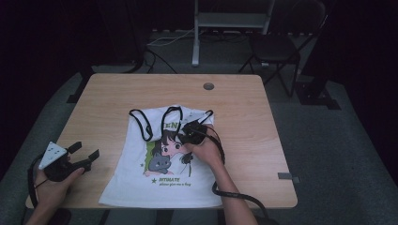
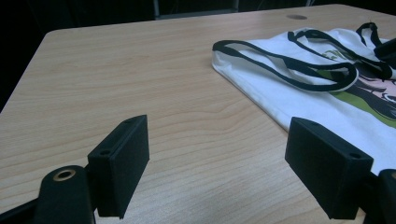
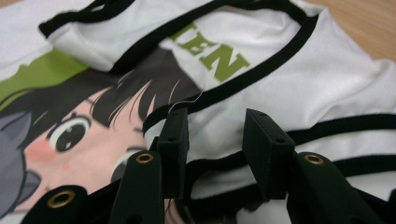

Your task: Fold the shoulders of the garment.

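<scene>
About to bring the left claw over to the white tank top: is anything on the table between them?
Nothing visible: bare wood of the table lies between the open left claw and the tank top.

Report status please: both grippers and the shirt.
Left gripper open, over bare table. Right gripper partly open, jaws down at shirt near black trim. Nothing in the way.

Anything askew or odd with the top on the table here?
The top isn't lying flat: its upper edge is folded down over the print, straps looped loosely. A loose thread strays near the right claw. No damage shows.
</scene>
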{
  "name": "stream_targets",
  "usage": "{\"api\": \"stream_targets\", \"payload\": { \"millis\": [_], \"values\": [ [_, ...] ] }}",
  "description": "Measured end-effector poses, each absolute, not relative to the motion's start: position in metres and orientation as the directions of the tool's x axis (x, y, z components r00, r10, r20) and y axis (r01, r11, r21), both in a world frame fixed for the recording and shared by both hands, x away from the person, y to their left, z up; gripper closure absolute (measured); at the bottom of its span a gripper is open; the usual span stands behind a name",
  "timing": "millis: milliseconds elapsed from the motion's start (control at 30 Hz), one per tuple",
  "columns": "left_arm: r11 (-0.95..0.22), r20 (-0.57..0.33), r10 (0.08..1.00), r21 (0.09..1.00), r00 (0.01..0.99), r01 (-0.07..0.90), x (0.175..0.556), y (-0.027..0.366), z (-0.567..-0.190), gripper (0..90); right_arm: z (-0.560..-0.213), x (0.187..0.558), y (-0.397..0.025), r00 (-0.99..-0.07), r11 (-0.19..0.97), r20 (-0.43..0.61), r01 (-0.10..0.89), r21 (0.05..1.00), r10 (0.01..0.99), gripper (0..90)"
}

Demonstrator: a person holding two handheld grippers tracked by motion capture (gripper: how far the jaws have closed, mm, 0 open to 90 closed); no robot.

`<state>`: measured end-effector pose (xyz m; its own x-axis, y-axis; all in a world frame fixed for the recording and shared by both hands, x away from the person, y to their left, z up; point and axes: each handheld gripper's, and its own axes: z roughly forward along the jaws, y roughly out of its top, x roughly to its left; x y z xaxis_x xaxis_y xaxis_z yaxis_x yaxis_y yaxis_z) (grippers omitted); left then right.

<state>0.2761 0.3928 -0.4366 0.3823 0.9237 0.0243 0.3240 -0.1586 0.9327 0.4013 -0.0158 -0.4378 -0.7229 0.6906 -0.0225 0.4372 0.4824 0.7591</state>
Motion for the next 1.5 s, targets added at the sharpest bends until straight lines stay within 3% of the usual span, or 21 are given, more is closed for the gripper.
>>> {"api": "stream_targets", "payload": {
  "millis": [367, 633, 800, 1000, 1067, 1500],
  "values": [
    [-0.158, 0.025, 0.925, 0.932, 0.380, 0.325, 0.276, 0.393, -0.437, 21.4, -0.438, 0.394, -0.019, -0.740, 0.504, -0.028, 0.429, 0.750, 0.672, 58.1],
    [-0.159, 0.024, 0.924, 0.932, 0.381, 0.326, 0.276, 0.393, -0.436, 21.4, -0.424, 0.386, -0.031, -0.691, 0.411, -0.020, 0.406, 0.816, 0.722, 33.2],
    [-0.159, 0.024, 0.924, 0.932, 0.383, 0.326, 0.276, 0.393, -0.436, 21.4, -0.418, 0.378, -0.055, -0.630, 0.330, 0.028, 0.444, 0.833, 0.776, 21.8],
    [-0.156, 0.017, 0.922, 0.930, 0.386, 0.333, 0.277, 0.392, -0.436, 21.4, -0.421, 0.365, -0.097, -0.567, 0.276, 0.060, 0.487, 0.829, 0.821, 19.7],
    [-0.153, 0.014, 0.923, 0.930, 0.385, 0.333, 0.278, 0.391, -0.436, 21.4, -0.421, 0.361, -0.110, -0.546, 0.256, 0.066, 0.493, 0.831, 0.835, 13.8],
    [-0.149, 0.006, 0.923, 0.928, 0.386, 0.341, 0.297, 0.384, -0.430, 21.4, -0.418, 0.337, -0.169, -0.460, 0.171, 0.098, 0.507, 0.845, 0.882, 13.6]
  ]
}}
